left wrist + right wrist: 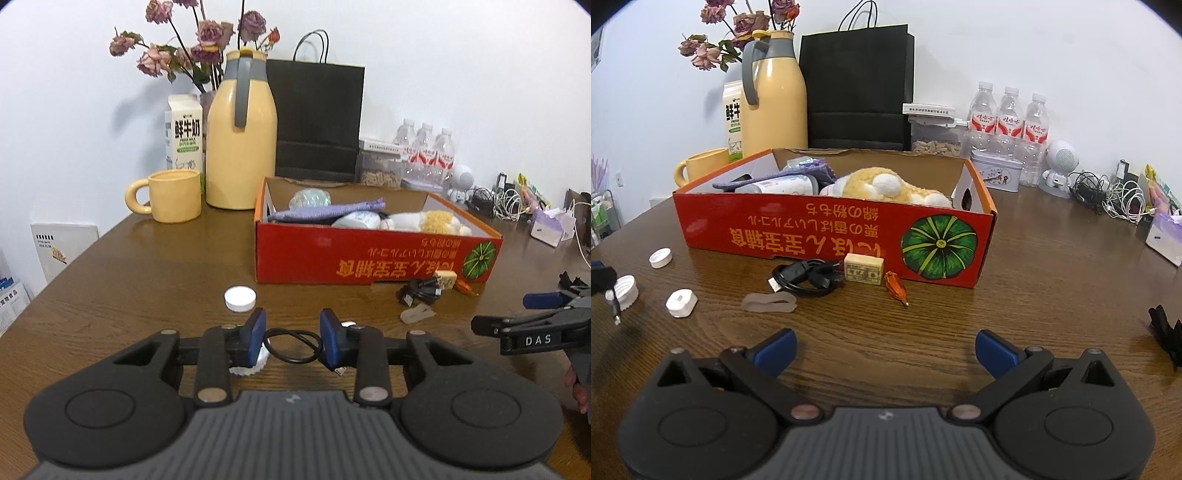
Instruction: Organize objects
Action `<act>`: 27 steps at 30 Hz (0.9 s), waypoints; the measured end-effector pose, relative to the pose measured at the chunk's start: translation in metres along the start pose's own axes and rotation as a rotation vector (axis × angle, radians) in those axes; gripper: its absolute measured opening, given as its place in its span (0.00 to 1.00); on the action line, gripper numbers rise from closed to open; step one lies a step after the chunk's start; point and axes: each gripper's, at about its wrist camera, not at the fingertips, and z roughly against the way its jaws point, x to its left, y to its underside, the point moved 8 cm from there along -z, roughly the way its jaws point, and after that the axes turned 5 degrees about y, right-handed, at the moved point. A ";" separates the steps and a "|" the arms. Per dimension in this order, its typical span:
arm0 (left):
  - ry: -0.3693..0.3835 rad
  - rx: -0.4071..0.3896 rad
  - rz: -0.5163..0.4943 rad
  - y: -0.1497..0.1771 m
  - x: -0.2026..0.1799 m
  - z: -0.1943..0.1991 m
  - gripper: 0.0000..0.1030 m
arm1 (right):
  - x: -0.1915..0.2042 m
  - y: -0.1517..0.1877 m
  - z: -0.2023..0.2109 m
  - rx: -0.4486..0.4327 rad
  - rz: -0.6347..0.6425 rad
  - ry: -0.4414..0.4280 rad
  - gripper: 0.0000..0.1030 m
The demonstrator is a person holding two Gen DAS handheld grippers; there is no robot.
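A yellow thermos jug (pixel 242 133) stands beside a milk carton (pixel 184 134). Behind them are dried roses (pixel 192 44), and a black paper bag (pixel 317 118) stands right of the jug.

Even, soft indoor light, bright white wall (pixel 461 74). Faint flower shadow on it at 10 o'clock. Mild sheen on worktop (pixel 1034 295) (no hard glare). Fisheye bends edges, corners vignette dark; near foreground slightly soft.

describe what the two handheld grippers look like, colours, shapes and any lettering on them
Both match. The left gripper has blue pads on black linkage arms with silver pivot pins, two round black discs and a ribbed grey body. The right gripper shows the same parts. Seen from the left wrist view, its black finger bears white letters "DAS".
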 end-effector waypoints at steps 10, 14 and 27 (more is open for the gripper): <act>-0.011 -0.015 0.003 -0.006 0.006 0.002 0.32 | 0.002 0.001 0.001 0.001 0.004 0.000 1.00; -0.010 -0.023 0.000 -0.011 0.005 0.001 0.32 | 0.004 0.001 -0.001 0.005 0.009 -0.008 1.00; -0.002 -0.023 0.015 -0.016 0.004 -0.008 0.32 | 0.061 -0.015 -0.009 -0.002 0.066 -0.141 0.79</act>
